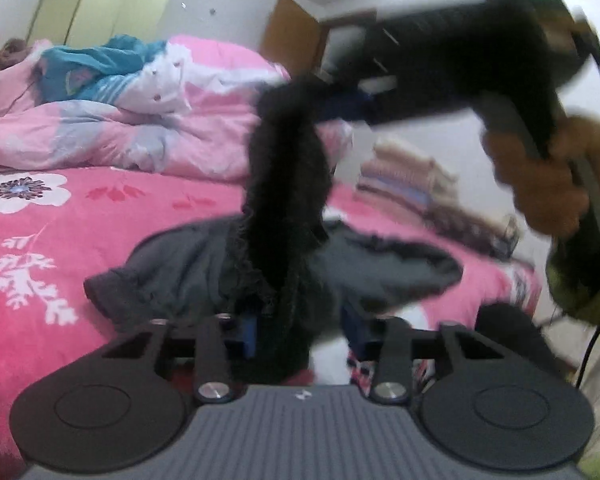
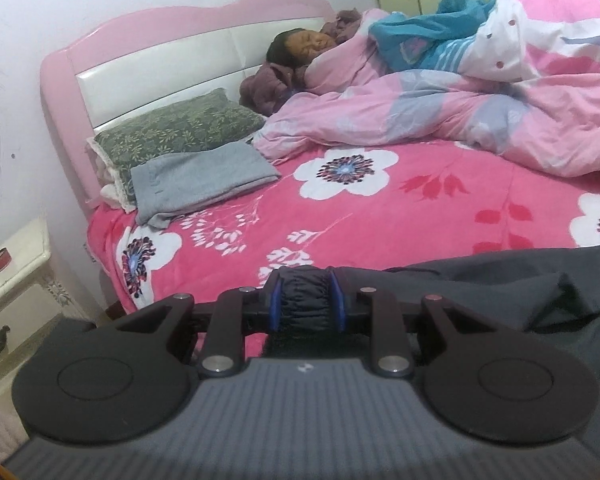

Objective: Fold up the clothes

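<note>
Right wrist: right claw (image 2: 306, 304) clamps dark garment (image 2: 500, 292) over pink floral bedspread (image 2: 380, 216); left claw (image 1: 300, 330) spread, holding unclear.

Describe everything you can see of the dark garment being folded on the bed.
The dark garment is grey-black, thin fabric with a fuzzy black lining or trim. It lies crumpled on the pink floral blanket. The right gripper is shut on a gathered, elastic-looking edge and lifts a furry strip of it. Another part sits between the left gripper fingers; its grip is unclear.
</note>
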`<move>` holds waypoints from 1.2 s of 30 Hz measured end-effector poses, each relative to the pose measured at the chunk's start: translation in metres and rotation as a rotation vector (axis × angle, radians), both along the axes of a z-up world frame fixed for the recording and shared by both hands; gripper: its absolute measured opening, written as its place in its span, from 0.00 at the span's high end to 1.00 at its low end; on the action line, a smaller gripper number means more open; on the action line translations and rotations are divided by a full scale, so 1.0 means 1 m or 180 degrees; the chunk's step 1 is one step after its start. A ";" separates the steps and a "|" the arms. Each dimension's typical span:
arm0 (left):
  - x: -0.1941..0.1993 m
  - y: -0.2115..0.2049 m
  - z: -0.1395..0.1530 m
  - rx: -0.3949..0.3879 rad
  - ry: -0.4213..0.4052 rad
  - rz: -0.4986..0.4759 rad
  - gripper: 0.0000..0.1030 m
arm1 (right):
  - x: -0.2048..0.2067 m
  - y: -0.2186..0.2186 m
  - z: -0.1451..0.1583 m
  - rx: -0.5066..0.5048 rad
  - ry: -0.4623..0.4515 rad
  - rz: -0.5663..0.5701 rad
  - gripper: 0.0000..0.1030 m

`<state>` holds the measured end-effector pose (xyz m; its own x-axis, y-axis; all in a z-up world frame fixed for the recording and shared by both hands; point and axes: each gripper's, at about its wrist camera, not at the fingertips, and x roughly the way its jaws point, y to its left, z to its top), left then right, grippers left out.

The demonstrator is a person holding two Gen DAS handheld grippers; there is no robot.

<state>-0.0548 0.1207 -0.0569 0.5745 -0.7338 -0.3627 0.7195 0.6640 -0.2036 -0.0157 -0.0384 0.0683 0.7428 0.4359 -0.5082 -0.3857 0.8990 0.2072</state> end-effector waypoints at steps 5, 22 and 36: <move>0.008 0.005 -0.011 0.0003 0.0247 0.0034 0.80 | 0.037 0.021 -0.024 -0.0046 0.0177 0.0184 0.78; 0.063 0.063 -0.052 -0.0803 0.1573 0.0215 0.84 | 0.129 0.060 -0.123 -0.0130 0.0872 0.0618 0.67; 0.072 0.071 -0.060 -0.1005 0.1896 0.0243 0.84 | 0.065 -0.012 -0.074 0.0175 0.0228 0.0412 0.62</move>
